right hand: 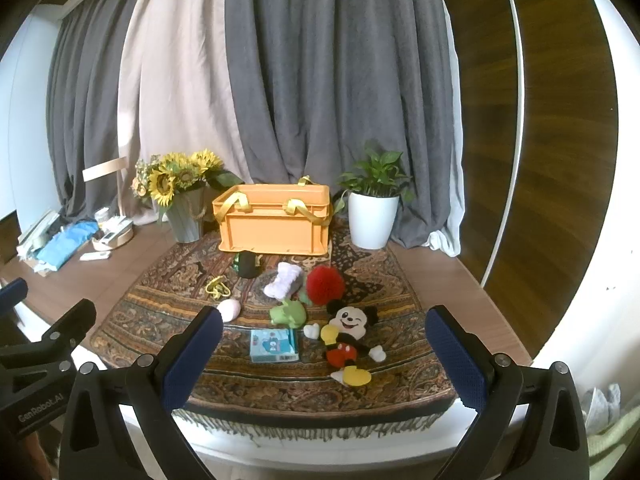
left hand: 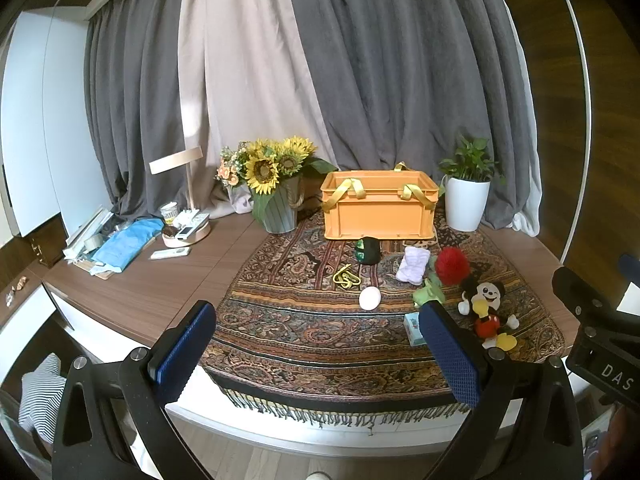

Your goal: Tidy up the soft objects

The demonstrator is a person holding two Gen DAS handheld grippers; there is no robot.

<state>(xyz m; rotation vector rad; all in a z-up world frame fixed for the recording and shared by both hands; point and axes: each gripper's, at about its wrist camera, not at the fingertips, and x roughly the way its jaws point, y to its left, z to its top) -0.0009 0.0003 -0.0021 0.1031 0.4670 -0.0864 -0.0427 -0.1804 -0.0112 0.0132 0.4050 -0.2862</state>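
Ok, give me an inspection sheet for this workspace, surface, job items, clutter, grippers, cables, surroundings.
Surface: patterned cloth over a wooden tabletop.
Job's things: mouse plush, red pompom, green soft toy, lilac cloth, pale egg-shaped object, all lying in front of the orange crate.
Clutter: blue packet, yellow cord, dark object, remotes.
Grippers: left gripper and right gripper open, holding nothing.
Cables: nothing seen.
Surroundings: curtains, sunflowers, potted plant.
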